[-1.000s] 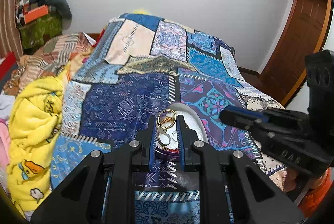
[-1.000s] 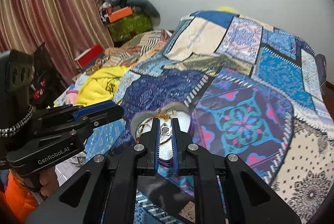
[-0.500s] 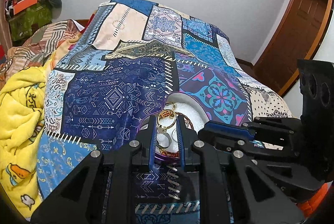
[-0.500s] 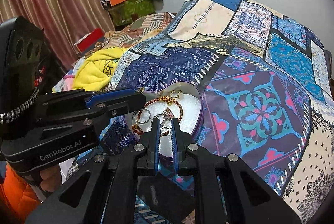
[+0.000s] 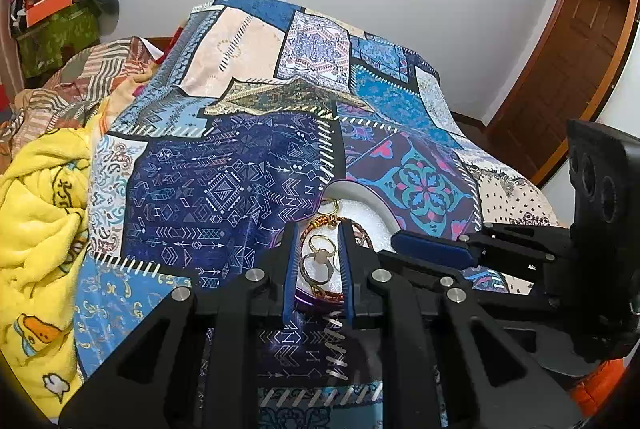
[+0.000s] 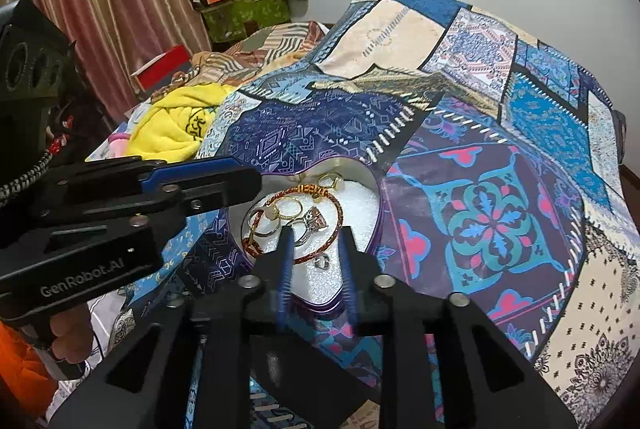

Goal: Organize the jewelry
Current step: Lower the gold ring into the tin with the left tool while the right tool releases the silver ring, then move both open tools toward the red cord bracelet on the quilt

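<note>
A heart-shaped purple box (image 6: pixel 370 189) with white foam lining lies on the patchwork bedspread. In it lie a red-gold bangle (image 6: pixel 334 225), several gold rings (image 6: pixel 290 207) and a small silver ring (image 6: pixel 322 262). My right gripper (image 6: pixel 315 235) is open just above the box, its blue pads apart and blurred, with nothing between them. My left gripper (image 5: pixel 317 229) is slightly open and empty at the box's near edge (image 5: pixel 316 299), with the rings (image 5: pixel 318 257) seen between its fingers. Each gripper shows in the other's view.
The patchwork bedspread (image 6: pixel 480 157) covers the bed. A yellow blanket (image 5: pixel 36 197) lies crumpled at the left. Boxes and clothes (image 6: pixel 240 1) are piled by the curtain. A wooden door (image 5: pixel 568 69) stands at the right.
My right gripper has opened above the box; a small ring it held earlier now lies on the foam. Both grippers have moved closer to the box.
</note>
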Action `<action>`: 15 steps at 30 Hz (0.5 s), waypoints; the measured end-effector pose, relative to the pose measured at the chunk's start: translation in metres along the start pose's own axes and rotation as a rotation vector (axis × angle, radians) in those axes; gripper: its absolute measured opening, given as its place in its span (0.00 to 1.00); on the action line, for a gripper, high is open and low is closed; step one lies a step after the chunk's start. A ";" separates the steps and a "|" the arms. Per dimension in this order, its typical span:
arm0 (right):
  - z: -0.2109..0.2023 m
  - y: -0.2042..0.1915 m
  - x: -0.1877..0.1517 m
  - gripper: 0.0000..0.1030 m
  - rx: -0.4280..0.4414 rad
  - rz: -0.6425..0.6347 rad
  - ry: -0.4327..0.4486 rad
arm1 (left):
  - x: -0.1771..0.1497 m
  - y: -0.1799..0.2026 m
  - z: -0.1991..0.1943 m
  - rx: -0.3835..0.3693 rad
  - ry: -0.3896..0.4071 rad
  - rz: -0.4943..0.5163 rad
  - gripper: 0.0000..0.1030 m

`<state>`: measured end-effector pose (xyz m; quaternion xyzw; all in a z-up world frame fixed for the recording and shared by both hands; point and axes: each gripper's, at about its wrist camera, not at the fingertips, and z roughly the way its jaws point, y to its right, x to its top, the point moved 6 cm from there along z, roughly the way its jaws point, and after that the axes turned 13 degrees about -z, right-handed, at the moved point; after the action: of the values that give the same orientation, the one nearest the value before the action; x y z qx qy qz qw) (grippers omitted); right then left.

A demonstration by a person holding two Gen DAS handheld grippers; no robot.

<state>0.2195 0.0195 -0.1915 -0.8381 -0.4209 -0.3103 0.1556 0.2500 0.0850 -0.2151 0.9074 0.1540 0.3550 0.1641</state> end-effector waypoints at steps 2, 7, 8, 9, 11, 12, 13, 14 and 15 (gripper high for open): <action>-0.005 0.000 0.001 0.24 -0.010 -0.001 0.007 | 0.001 0.001 -0.005 0.002 0.008 0.003 0.16; -0.021 0.003 0.000 0.24 -0.034 0.009 0.020 | 0.000 0.006 -0.020 0.013 0.024 0.013 0.17; -0.024 0.003 -0.001 0.24 -0.037 0.012 0.022 | -0.001 0.007 -0.023 0.016 0.026 0.017 0.17; -0.030 0.004 -0.002 0.24 -0.045 0.018 0.026 | -0.002 0.009 -0.027 0.018 0.028 0.021 0.17; -0.040 0.006 -0.005 0.24 -0.059 0.024 0.034 | -0.004 0.013 -0.033 0.018 0.030 0.029 0.17; -0.044 0.007 -0.005 0.24 -0.067 0.027 0.036 | -0.006 0.016 -0.037 0.019 0.032 0.036 0.17; -0.051 0.008 -0.007 0.24 -0.077 0.032 0.041 | -0.007 0.019 -0.041 0.020 0.033 0.042 0.17; -0.054 0.010 -0.008 0.24 -0.083 0.035 0.043 | -0.009 0.021 -0.043 0.020 0.034 0.047 0.17; -0.061 0.012 -0.011 0.24 -0.094 0.042 0.049 | -0.011 0.025 -0.047 0.021 0.034 0.055 0.17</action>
<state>0.2001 -0.0263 -0.1522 -0.8454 -0.3840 -0.3467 0.1328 0.2139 0.0669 -0.1784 0.9068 0.1353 0.3732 0.1422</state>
